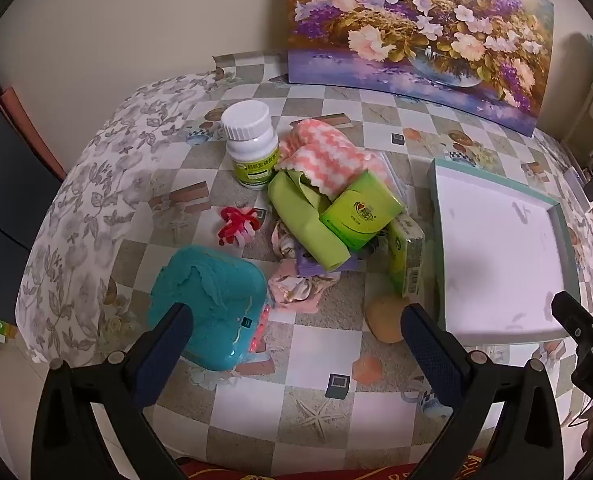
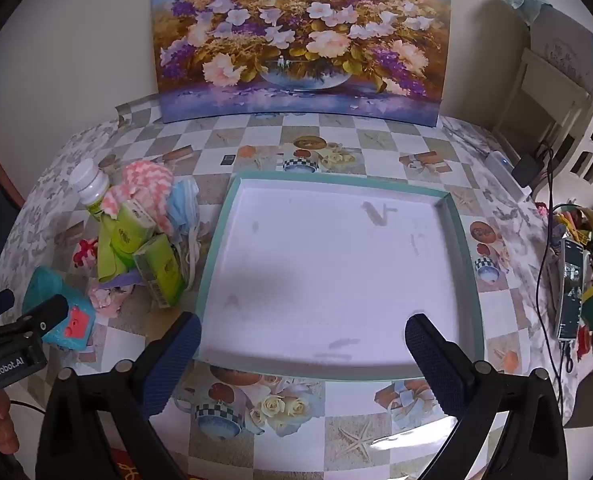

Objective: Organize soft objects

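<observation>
Grippers (image 1: 296, 320) agape; pink-white wavy cloth (image 1: 320, 152) crumpled.

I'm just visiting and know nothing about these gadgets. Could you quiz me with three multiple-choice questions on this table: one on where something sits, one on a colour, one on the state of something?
1. Where does the white bottle stand?
A. Inside the tray
B. At the far left of the pile, beside the pink and white cloth
C. On the painting

2. What colour is the tray rim?
A. Teal
B. Red
C. Black

3. What is the state of the left gripper?
A. Shut on a tissue pack
B. Shut on the teal toy
C. Open, holding nothing

Answers: 1 B, the bottle stands upright next to the cloth. 2 A, a teal edge frames the white floor. 3 C, its fingers stand wide apart with only table between.
</observation>
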Demonstrator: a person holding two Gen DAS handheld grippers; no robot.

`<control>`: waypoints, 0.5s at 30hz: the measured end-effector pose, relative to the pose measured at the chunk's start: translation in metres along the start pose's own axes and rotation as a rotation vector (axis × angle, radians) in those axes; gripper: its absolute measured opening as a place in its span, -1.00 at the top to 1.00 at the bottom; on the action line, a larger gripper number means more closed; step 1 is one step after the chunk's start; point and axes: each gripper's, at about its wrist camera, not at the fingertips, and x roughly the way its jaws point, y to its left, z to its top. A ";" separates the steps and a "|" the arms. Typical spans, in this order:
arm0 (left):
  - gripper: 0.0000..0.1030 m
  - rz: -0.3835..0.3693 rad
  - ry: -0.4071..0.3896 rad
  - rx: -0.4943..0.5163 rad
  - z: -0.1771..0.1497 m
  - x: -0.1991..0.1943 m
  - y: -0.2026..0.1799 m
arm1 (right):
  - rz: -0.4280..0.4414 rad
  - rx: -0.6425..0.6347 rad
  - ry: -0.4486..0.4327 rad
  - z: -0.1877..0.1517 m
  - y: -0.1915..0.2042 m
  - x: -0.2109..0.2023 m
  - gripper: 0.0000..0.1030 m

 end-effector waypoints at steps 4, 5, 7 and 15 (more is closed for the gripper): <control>-1.00 0.010 -0.005 0.004 0.000 0.000 0.000 | -0.007 -0.001 -0.004 0.001 0.000 0.000 -1.00; -1.00 0.010 -0.005 0.003 0.000 0.000 0.000 | -0.009 -0.001 -0.006 0.001 -0.001 0.000 -1.00; -1.00 0.010 -0.005 -0.002 0.001 0.000 0.000 | -0.009 -0.001 -0.006 -0.004 0.001 0.000 -1.00; -1.00 0.006 -0.009 -0.002 -0.002 -0.006 0.001 | -0.013 -0.006 -0.004 -0.005 0.000 0.000 -1.00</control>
